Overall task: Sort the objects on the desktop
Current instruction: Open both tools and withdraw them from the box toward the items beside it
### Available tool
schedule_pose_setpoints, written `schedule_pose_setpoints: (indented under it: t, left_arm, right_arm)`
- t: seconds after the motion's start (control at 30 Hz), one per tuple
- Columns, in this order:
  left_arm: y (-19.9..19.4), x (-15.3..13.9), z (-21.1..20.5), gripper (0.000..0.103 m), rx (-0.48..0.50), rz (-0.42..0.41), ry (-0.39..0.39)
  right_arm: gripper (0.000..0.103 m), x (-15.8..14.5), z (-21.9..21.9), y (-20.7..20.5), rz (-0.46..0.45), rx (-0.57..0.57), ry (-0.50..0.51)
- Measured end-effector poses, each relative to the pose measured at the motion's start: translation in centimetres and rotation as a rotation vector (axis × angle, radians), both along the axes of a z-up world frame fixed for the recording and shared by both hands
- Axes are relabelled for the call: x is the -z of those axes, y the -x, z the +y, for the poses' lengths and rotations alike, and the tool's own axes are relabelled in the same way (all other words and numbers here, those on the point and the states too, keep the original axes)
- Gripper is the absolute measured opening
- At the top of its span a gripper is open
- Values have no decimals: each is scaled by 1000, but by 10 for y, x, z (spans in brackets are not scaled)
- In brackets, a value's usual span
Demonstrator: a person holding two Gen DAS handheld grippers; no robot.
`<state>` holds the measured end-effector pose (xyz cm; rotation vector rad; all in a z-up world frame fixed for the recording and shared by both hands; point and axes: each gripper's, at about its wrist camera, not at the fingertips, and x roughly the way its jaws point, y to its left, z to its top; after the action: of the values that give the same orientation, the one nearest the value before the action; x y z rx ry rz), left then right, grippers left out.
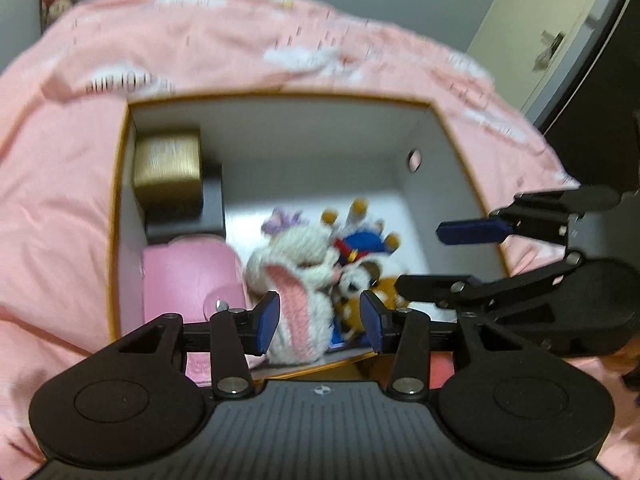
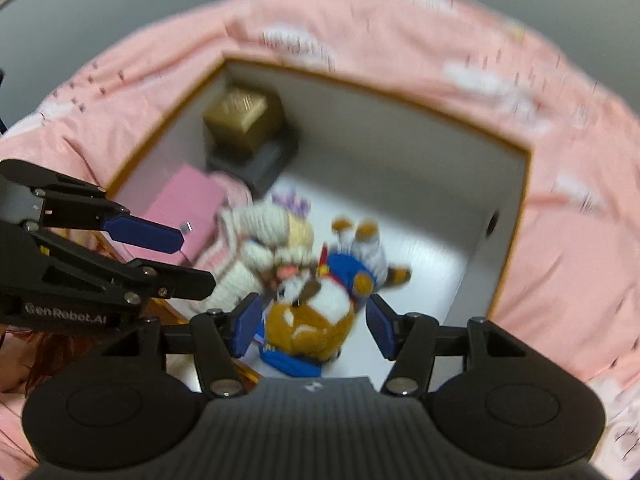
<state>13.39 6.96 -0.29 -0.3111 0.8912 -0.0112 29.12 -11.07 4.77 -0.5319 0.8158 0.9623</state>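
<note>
An open box [image 1: 300,140] [image 2: 380,140] with white walls and an orange rim sits on a pink bedspread. In it lie a white knitted bunny [image 1: 292,260] [image 2: 256,220] with pink ears and a brown-and-white plush in a blue outfit [image 1: 364,244] [image 2: 312,316]. My left gripper [image 1: 319,322] [image 2: 172,258] hovers open over the bunny, pads clear of it. Beside it, my right gripper [image 2: 314,326] [image 1: 456,258] is open above the brown plush with gaps on both sides.
Along the box's left wall are a gold cube box [image 1: 168,168] [image 2: 236,116] on a dark box [image 1: 208,216] [image 2: 268,160], and a pink pouch [image 1: 188,276] [image 2: 188,200]. The pink bedspread [image 1: 60,200] [image 2: 580,240] surrounds the box. A pale door [image 1: 532,20] stands at the far right.
</note>
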Motion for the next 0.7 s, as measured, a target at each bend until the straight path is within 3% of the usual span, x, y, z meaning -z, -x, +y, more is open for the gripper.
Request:
schedule_pose_setpoints:
  t: [0.2, 0.37, 0.53, 0.7]
  left_arm:
    - [29, -27, 5, 51, -45, -81, 11]
    - [53, -31, 11, 51, -111, -70, -44]
    - [74, -22, -2, 51, -130, -19, -150]
    - [81, 3, -21, 51, -83, 64, -180]
  right_arm:
    - [60, -18, -28, 32, -95, 40, -171]
    - [60, -16, -48, 50, -29, 95, -247]
    - [60, 5, -56, 67, 22, 161, -239]
    - [60, 28, -52, 78, 36, 210, -144]
